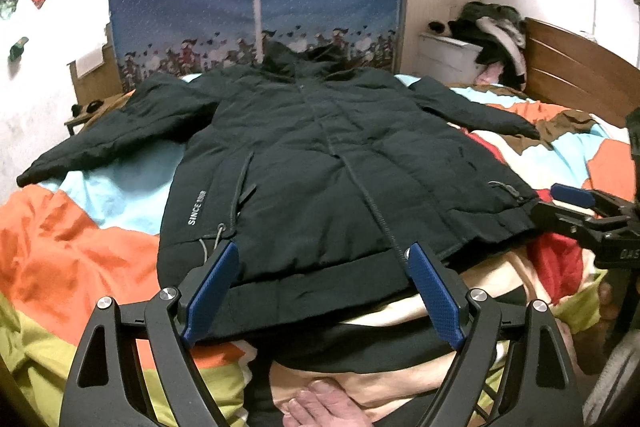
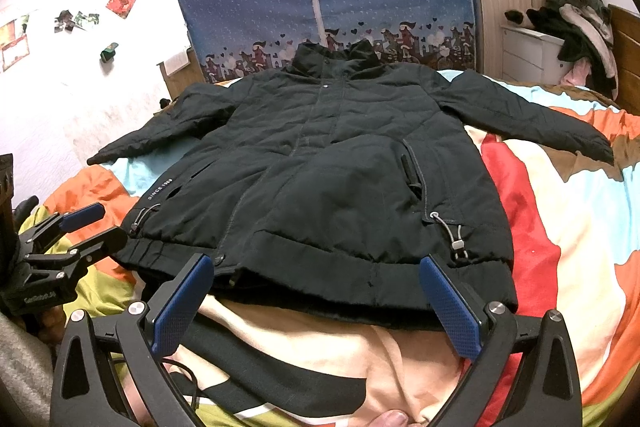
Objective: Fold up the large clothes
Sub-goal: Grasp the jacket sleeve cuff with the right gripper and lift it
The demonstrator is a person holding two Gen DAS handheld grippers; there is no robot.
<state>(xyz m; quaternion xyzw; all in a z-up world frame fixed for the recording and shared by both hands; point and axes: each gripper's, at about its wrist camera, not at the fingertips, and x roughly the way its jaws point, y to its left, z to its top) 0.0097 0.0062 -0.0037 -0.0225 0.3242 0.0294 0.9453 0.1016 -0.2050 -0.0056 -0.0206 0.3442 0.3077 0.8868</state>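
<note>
Black coat [image 1: 320,155] flat on bedspread [image 1: 80,247], near hem behind both wide-open hand-held grippers [image 1: 322,259] [image 2: 316,269].

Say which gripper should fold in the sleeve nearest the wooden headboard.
Right, probably. That sleeve lies on the jacket's right side, where the right gripper hovers open; the left gripper sits nearer the opposite sleeve.

We hold our left gripper [image 1: 322,255] low and level, its jaws spread wide, blue pads [image 1: 212,291] facing each other with nothing between them. Our right gripper [image 2: 316,267] sits likewise, jaws wide apart and empty. Each appears in the other's view, off to the side. A few of our bare fingers [image 1: 320,403] show beneath the left gripper.
</note>
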